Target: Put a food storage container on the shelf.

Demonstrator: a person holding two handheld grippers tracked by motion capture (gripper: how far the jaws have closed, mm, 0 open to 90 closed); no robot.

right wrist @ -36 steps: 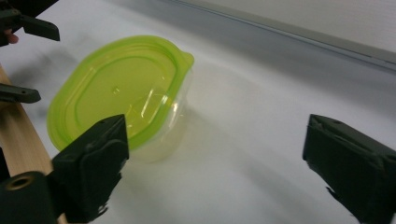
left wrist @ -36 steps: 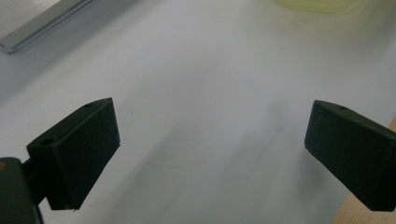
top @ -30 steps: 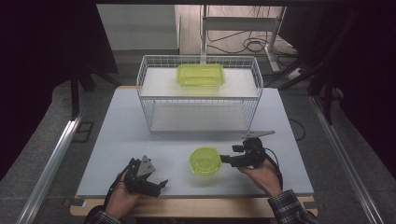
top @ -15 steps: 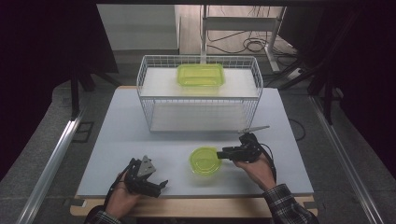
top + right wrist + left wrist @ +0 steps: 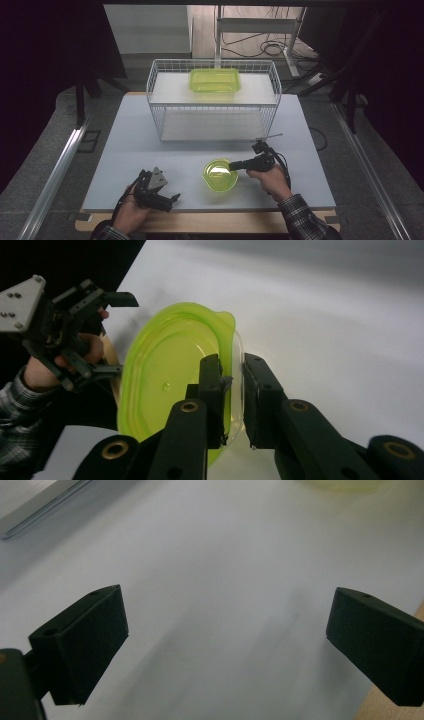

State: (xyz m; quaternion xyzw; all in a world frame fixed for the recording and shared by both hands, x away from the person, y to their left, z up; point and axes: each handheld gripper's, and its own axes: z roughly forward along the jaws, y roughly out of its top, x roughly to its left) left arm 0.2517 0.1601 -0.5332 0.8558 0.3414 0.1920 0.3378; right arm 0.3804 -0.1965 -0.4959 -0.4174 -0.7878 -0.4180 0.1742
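Right claw (image 5: pixel 232 390) had just been closing, pinching the rim of the green lidded bowl (image 5: pixel 219 175) on the desk (image 5: pixel 130 145). Light, slick thin plastic; grip the rim. Left claw (image 5: pixel 162 198) wide, idle.

**What I counted on the table**

I had two grippers in hand: the left gripper (image 5: pixel 159 192) at lower left of the high view and the right gripper (image 5: pixel 235 165) right of centre. I counted one round green lid (image 5: pixel 219 175) low in the middle, one rectangular green container (image 5: pixel 214 80) at upper centre, one wire basket (image 5: pixel 156 107), and one white table (image 5: pixel 125 135).
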